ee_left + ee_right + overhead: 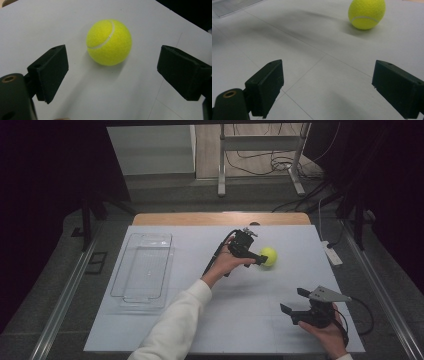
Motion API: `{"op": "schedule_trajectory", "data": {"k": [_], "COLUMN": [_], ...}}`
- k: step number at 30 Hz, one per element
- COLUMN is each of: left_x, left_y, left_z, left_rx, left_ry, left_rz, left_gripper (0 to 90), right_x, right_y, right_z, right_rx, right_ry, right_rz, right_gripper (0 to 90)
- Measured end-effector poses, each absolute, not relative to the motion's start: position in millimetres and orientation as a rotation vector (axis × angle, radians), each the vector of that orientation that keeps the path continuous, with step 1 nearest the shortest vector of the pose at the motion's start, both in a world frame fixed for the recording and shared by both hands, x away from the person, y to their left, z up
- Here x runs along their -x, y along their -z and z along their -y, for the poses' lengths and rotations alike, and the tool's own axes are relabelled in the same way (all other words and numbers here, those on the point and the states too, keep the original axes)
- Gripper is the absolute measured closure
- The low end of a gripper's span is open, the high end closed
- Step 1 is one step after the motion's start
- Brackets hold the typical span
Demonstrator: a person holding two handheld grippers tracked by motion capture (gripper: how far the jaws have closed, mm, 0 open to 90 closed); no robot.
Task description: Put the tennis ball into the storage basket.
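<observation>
A yellow tennis ball (269,256) (109,42) rests on the white table top (235,320), right of centre. My left gripper (261,257) (113,62) is held over the table with its jaws wide open on either side of the ball, which lies just ahead of them and touches neither pad. Near the front right corner, my right gripper (294,301) (327,75) is also open, with nothing between its jaws. It points across the table toward the ball (366,13), which lies well ahead of it.
A clear plastic tray (142,270) (234,6) lies on the left part of the table. A white power strip (332,254) hangs off the right edge. Cables and a metal stand's legs are on the floor beyond the far edge.
</observation>
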State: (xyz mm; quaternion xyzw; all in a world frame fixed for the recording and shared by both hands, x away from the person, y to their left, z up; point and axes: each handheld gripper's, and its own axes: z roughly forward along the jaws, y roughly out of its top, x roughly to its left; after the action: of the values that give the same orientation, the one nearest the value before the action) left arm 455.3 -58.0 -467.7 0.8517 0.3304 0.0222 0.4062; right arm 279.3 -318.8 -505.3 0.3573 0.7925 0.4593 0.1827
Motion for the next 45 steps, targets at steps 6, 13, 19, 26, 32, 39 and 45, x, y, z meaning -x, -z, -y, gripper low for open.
{"op": "schedule_trajectory", "data": {"k": [6,13,19,26,32,39,45], "left_x": [-456,-460,-463,-467,-469,-472,-477], "left_y": [467,468,470,471,474,476,478], "left_z": [60,63,67,76,81,83,86], "left_rx": [-2.148,-2.153,-2.162,-2.176,-2.182,-2.182,-2.187], "left_ry": [-0.055,-0.053,-0.048,-0.045,-0.043,-0.041,-0.039], "left_rz": [-0.833,-0.832,-0.832,-0.825,-0.83,-0.84,-0.848], "left_gripper": [11.4,11.5,11.5,11.4,11.4,11.5,11.5], "right_x": [-279,-279,-279,-279,-279,-279,-279], "right_y": [505,505,505,505,505,505,505], "right_z": [319,319,319,321,321,321,321], "right_rx": [-1.005,-1.005,-1.008,-1.009,-1.008,-1.01,-1.009], "right_ry": [-1.294,-1.291,-1.293,-1.303,-1.302,-1.297,-1.299], "right_rz": [-2.235,-2.235,-2.234,-2.231,-2.231,-2.233,-2.232], "right_gripper": [10.7,10.7,10.7,10.7,10.7,10.7,10.7]}}
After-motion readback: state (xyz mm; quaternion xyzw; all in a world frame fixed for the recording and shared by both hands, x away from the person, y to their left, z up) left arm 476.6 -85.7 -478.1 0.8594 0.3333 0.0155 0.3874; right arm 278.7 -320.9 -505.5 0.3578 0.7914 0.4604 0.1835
